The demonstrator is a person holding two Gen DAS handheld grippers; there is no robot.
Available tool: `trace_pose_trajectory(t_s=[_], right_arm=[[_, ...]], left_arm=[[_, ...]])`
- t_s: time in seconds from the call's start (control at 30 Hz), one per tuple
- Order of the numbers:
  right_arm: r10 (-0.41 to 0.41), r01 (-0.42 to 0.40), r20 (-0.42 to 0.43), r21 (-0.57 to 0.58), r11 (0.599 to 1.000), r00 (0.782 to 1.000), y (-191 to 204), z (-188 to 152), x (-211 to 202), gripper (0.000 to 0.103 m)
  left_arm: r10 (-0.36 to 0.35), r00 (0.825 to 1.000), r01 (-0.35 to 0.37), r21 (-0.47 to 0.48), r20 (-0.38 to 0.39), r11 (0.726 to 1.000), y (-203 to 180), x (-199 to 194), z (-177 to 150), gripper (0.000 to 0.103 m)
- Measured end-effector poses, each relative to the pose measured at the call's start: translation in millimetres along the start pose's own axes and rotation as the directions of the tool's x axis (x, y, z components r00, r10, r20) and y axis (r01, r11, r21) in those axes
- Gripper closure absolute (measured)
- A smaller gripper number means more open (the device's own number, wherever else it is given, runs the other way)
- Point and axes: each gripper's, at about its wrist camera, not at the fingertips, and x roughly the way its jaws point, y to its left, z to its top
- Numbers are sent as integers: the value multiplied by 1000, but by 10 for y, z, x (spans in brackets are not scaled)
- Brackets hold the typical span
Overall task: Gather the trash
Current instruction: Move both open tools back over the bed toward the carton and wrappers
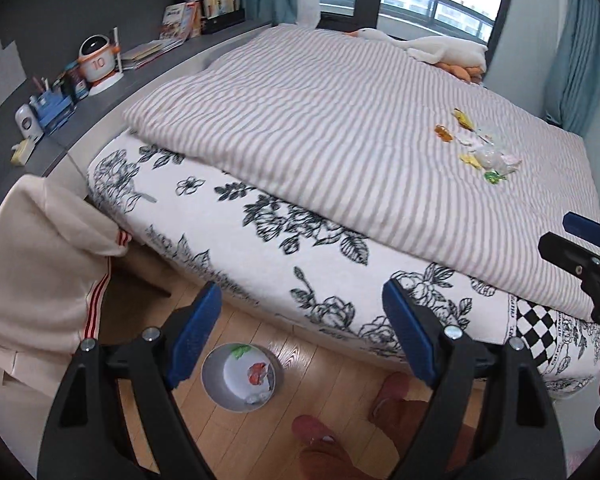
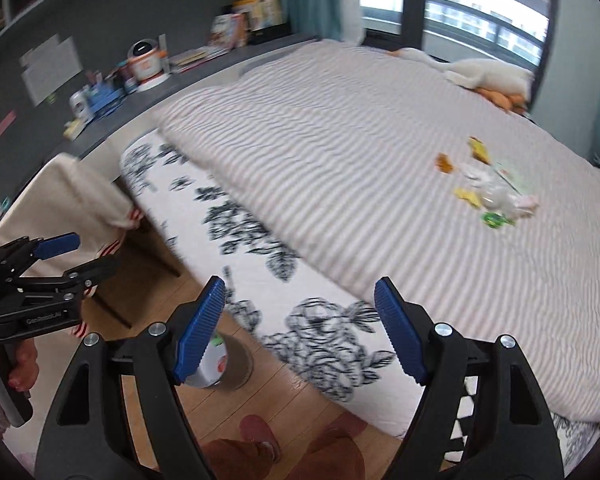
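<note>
A small pile of trash [image 1: 480,148], with orange, yellow, green and clear wrappers, lies on the striped duvet [image 1: 340,120] at the right of the bed; it also shows in the right wrist view [image 2: 492,188]. A grey round bin [image 1: 242,376] stands on the wooden floor by the bed's foot, with a red and a green wrapper inside; the right wrist view shows it [image 2: 228,364] partly behind a finger. My left gripper [image 1: 300,328] is open and empty above the floor near the bin. My right gripper [image 2: 300,328] is open and empty, over the bed's edge.
A floral sheet [image 1: 260,240] hangs over the bed's foot. A chair draped with a cream garment [image 1: 40,272] stands at the left. A grey shelf [image 1: 100,92] with books and a toy robot runs along the wall. A plush goose [image 1: 440,50] lies by the window. My feet [image 1: 392,392] stand on the floor.
</note>
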Motion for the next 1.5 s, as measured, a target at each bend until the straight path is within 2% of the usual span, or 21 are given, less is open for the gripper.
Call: trace_pose_trajectory(t_s=[0.27,0.37,0.6,0.83,1.0,1.33,1.5], right_arm=[[-122,118,39,109,987,992,-1221,175,-138,29],[-152,145,49,126,981,987,-1680,269,-147,29],[-213,198,58,192,961,975,-2457,391,-172,29],[-276,254,30,304,918,961,-3017,500,27,29],[-313,298,-27,396,869,949,-3392,624,368,29],[-349,353,-104,488,798,932,-4078,917,1219,28],[-346,366,-136,501,784,928,-4424,1068,1716,28]], left_arm=[[-83,996,81,84,21,993,-1020,202,543,21],[-89,995,84,126,35,988,-1425,309,710,21],[-161,987,155,191,16,969,-2243,570,1070,21],[-235,972,231,338,-30,913,-2899,959,1443,21],[-285,955,292,409,-79,864,-3284,1407,1736,21],[-314,938,343,523,-148,780,-3914,2448,2175,21],[-308,937,345,550,-163,760,-4117,2875,2297,21]])
